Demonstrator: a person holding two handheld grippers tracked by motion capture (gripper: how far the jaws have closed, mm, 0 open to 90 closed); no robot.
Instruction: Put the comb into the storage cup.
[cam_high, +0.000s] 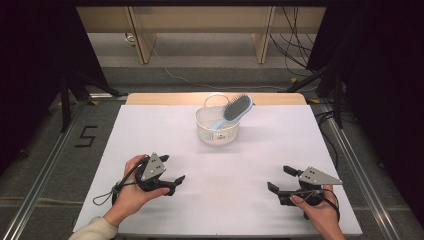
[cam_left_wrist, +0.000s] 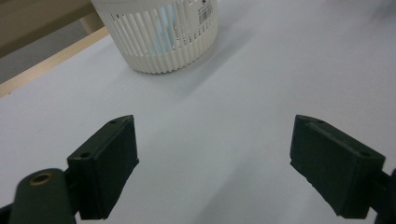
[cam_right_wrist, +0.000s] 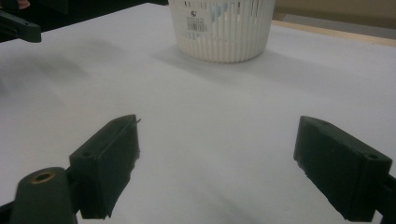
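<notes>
Here, a person sits at a white table (cam_high: 165, 135) with a hand-held gripper in each hand, both low over the near part of the tabletop. The left gripper (cam_high: 171, 171) rests in the person's left hand (cam_high: 131, 189) at the near left. Its two black jaws stand wide apart with nothing between them; in the left gripper view only bare white tabletop lies in the gap. The right gripper (cam_high: 280, 179) sits in the right hand (cam_high: 320, 212) at the near right, well apart from the left one. Its jaws are also spread wide and empty, pointing inward across the table.

Farther out, near the far edge and about midway between the two sides, stands a small white slatted basket (cam_high: 216, 134). It is upright, with a thin handle loop at its back. A hairbrush (cam_high: 232, 111) with a light blue handle and a dark bristle head leans inside it, handle down in the basket and head sticking up and out over the right rim. Both grippers are well apart from the basket.
</notes>
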